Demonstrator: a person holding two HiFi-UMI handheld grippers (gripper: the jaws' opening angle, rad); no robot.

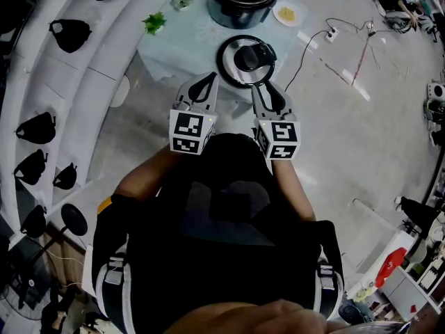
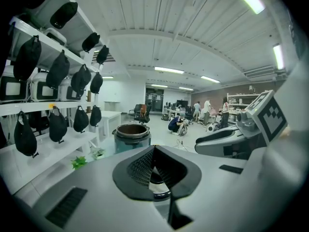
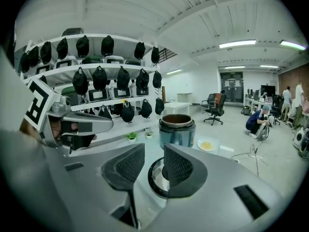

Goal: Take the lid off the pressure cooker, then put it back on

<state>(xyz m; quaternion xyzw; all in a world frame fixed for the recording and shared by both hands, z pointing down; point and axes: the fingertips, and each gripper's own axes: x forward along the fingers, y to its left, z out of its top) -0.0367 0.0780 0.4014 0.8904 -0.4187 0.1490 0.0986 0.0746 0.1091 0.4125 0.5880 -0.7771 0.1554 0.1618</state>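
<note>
The round, black-knobbed pressure cooker lid [image 1: 245, 61] lies flat on the pale blue counter [image 1: 182, 42], ahead of and below both grippers, nearer the empty, part-open right gripper [image 1: 259, 89] than the closed, empty left gripper [image 1: 207, 82].

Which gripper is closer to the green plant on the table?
Left. The left gripper sits nearer the person than the green plant, slightly to its right; the right gripper is farther right, by the lid.

Grippers: two – left gripper [image 1: 211, 76], right gripper [image 1: 256, 85].
Lid [image 1: 247, 60]: one, just ahead of fingertips.
Pot [image 1: 241, 2]: one, beyond lid.
Plate [image 1: 287, 13]: one.
Small plants: two – nearer plant [image 1: 154, 24], farther plant [image 1: 182, 2].
Table [image 1: 188, 47]: one.
</note>
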